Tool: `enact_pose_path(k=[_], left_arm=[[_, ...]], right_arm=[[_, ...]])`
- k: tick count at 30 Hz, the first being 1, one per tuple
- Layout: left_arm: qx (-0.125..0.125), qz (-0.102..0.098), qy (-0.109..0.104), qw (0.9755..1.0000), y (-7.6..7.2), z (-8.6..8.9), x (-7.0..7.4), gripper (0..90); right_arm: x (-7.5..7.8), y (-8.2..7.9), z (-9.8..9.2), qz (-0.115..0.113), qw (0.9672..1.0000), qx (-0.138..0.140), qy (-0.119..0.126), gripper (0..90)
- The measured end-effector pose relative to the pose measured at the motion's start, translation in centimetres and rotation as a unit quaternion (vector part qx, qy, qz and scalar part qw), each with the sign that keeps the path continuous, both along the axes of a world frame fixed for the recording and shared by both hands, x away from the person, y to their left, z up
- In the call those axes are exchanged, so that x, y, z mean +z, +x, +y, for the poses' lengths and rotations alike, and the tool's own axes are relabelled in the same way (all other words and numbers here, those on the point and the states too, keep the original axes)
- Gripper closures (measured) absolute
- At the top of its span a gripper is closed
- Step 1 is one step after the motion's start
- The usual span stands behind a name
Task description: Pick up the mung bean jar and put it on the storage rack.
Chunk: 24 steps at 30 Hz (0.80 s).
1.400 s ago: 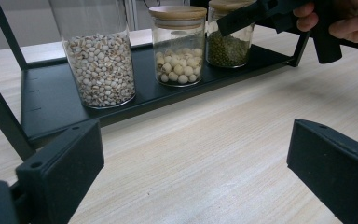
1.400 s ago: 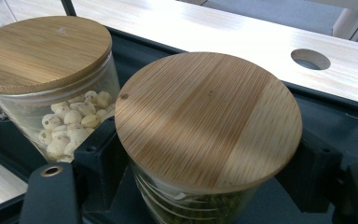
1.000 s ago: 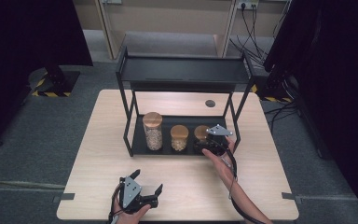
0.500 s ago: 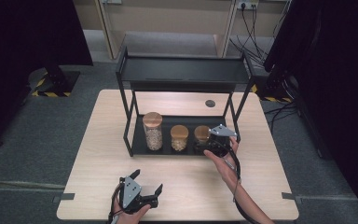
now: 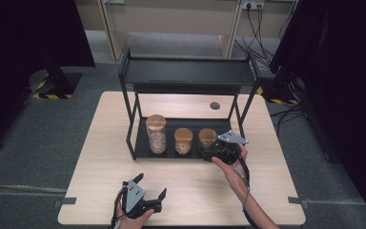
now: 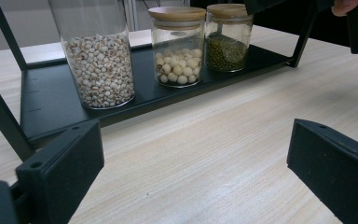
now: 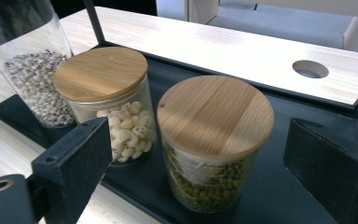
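Tall jar [image 6: 98, 60] of pale grains, middle jar [image 7: 107, 100] of white seeds, green-bean jar [image 7: 212, 144] between just-opened right gripper [image 7: 196, 154] jaws, unheld, left gripper [image 6: 196, 172] wide open, empty, high view alone showing shelf [image 5: 188, 71] above.

Pale, straight-grained light wooden table [image 5: 100, 157], crossed by fine beige streaks. Matt black metal two-tier rack [image 5: 186, 71], equally black on its lower tray. Clear tall glass jar of off-white speckled grains [image 6: 100, 65] under a light bamboo lid. Clear middle glass jar of cream round seeds [image 7: 121, 123], honey-brown lid with faint grain. Clear short glass jar of dark green beans [image 7: 209, 186], same warm tan lid. Black right tongs [image 5: 217, 153] carrying a grey plate; black left tongs [image 5: 150, 191]. Grey speckled carpet floor [image 5: 38, 138], yellow-and-black striped tape.
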<state>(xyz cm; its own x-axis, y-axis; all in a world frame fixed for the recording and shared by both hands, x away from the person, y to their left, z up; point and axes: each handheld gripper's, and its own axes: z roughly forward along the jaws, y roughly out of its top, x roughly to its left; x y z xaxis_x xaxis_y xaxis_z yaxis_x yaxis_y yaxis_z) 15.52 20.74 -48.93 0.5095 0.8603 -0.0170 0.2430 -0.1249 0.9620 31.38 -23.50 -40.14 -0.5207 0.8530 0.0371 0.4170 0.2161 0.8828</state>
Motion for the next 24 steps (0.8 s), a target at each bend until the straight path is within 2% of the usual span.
enact_pose_path(k=[24], left_arm=[[0.001, -0.001, 0.001, 1.0000, 0.0, 0.0, 0.0, 3.3]], right_arm=[[-1.1, -3.2, -2.3, -0.008, 0.9989, 0.031, 0.035, 7.9]])
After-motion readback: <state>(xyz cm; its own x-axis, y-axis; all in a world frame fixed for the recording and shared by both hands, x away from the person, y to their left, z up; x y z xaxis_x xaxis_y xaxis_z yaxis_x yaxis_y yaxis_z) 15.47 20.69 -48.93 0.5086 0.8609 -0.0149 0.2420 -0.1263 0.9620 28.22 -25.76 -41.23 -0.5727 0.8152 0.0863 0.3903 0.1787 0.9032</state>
